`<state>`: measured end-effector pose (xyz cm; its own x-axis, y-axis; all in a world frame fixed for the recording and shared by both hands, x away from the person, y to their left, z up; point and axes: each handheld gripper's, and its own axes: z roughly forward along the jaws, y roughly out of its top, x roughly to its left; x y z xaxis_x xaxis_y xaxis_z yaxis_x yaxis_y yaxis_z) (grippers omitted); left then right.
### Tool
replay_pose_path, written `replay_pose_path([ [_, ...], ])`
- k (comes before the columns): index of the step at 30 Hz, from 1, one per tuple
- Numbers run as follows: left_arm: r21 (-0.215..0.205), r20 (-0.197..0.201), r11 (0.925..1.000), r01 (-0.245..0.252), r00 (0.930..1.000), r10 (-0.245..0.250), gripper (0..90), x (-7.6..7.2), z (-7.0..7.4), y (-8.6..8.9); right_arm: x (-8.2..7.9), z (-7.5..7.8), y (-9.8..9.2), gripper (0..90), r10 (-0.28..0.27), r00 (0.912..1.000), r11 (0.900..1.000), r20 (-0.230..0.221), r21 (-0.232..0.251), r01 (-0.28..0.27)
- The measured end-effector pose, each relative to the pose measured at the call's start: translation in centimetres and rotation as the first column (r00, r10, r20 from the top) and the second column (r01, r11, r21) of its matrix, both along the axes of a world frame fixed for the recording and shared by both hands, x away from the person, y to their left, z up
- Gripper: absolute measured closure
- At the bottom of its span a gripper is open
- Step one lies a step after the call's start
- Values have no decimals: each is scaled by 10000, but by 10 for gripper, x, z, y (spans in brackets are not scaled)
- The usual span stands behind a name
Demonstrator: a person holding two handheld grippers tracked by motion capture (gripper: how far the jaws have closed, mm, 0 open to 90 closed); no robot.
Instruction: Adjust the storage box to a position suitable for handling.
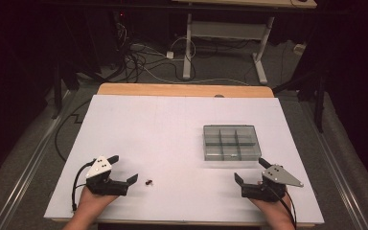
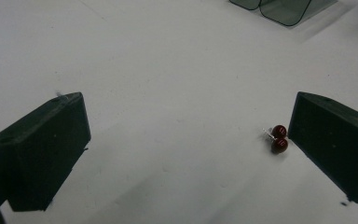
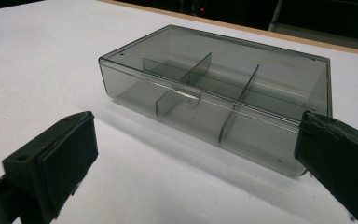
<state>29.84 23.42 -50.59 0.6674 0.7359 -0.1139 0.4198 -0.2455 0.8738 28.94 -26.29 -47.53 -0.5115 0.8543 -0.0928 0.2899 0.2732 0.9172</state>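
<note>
A smoky clear compartment box (image 1: 231, 142) sits right of centre on the white table (image 1: 139, 124), nearer the right edge than the left, with its lid shut. Dividers split it into six cells in two rows of three, and the right gripper view (image 3: 214, 93) shows nothing lying in the cells facing the camera. A pair of dark red ball earrings (image 1: 148, 182) lies on the bare table near the front edge, left of centre and well apart from the box. The left gripper (image 1: 123, 168) rests at the front left corner with its jaws wide apart and nothing between them; in the left gripper view the earrings (image 2: 278, 138) lie just beside the inner face of one jaw, whether touching it I cannot tell. The right gripper (image 1: 251, 170) sits near the front edge just short of the box's front wall, jaws likewise spread wide and holding nothing. The whole left half and the far side of the table offer open surface.
</note>
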Motion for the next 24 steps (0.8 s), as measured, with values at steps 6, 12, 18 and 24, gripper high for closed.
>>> replay_pose_path([
  [6, 54, -5, 10000, -16, 10000, 16, 0, 0, 0, -1, -2, 1, 0, 0, 136, 9999, 9999, 51, -47, -136],
  [12, -17, -42, 10000, -60, 10000, 60, 0, 0, 0, 0, -1, 1, 1, 0, 212, 9998, 9998, 17, -4, -212],
  [18, 37, -477, 9984, 559, 9973, -557, 147, -4, 5, -2, -3, 2, 3, 0, 299, 9994, 9995, 159, -146, -297],
  [24, -30, -482, 9847, 1743, 9835, -1743, 455, -12, 11, -18, -3, 1, 4, 0, 329, 9994, 9994, 65, -65, -328],
])
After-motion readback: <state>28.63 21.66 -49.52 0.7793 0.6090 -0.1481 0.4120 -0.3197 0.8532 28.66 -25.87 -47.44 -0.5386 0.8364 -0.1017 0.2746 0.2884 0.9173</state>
